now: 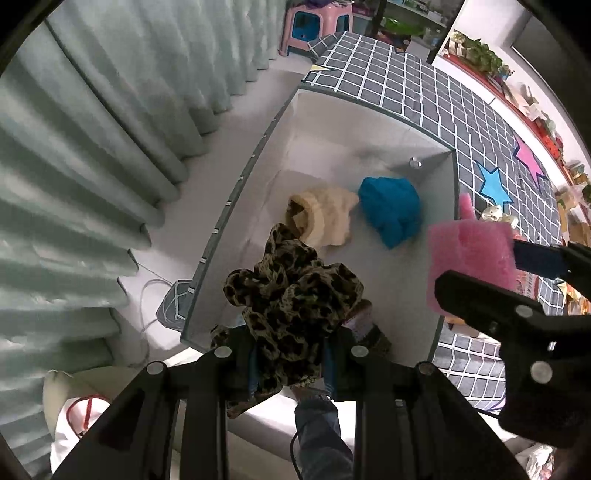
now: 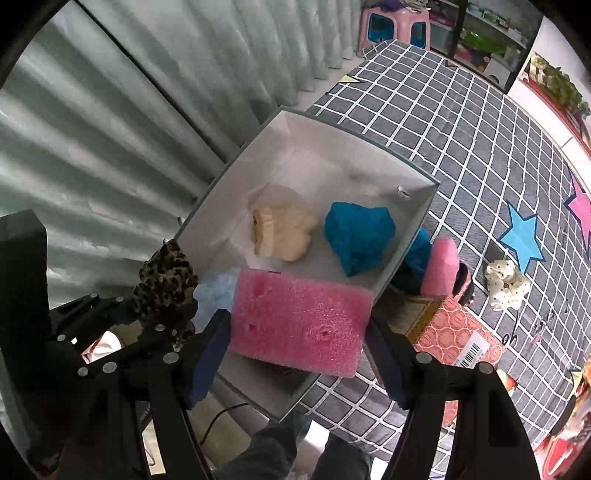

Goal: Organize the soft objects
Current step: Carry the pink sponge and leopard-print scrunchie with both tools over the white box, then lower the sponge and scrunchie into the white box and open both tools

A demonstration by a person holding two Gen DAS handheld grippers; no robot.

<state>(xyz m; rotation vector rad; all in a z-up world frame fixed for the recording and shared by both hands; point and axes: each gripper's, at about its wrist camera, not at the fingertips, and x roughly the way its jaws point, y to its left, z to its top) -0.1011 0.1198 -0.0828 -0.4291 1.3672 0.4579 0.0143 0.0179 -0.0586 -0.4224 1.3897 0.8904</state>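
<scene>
Grey-green pleated curtain (image 2: 129,122) along left side. Grid-pattern grey cover (image 2: 461,155) w/ blue star (image 2: 522,236) and pink star (image 1: 528,157). Pink stool (image 1: 314,26) at far end. Patterned orange carton (image 2: 458,332) w/ barcode.

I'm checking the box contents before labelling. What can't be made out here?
- Box near end: right wrist view, covered by the pink foam sponge.
- Purple-brown item: left wrist view, mostly behind the leopard-print fabric scrunchie.
- Second blue cloth outside the box: right wrist view, half hidden by the box wall.

Box (image 2: 413,229) bottom corner behind sponge (image 2: 299,325)
</scene>
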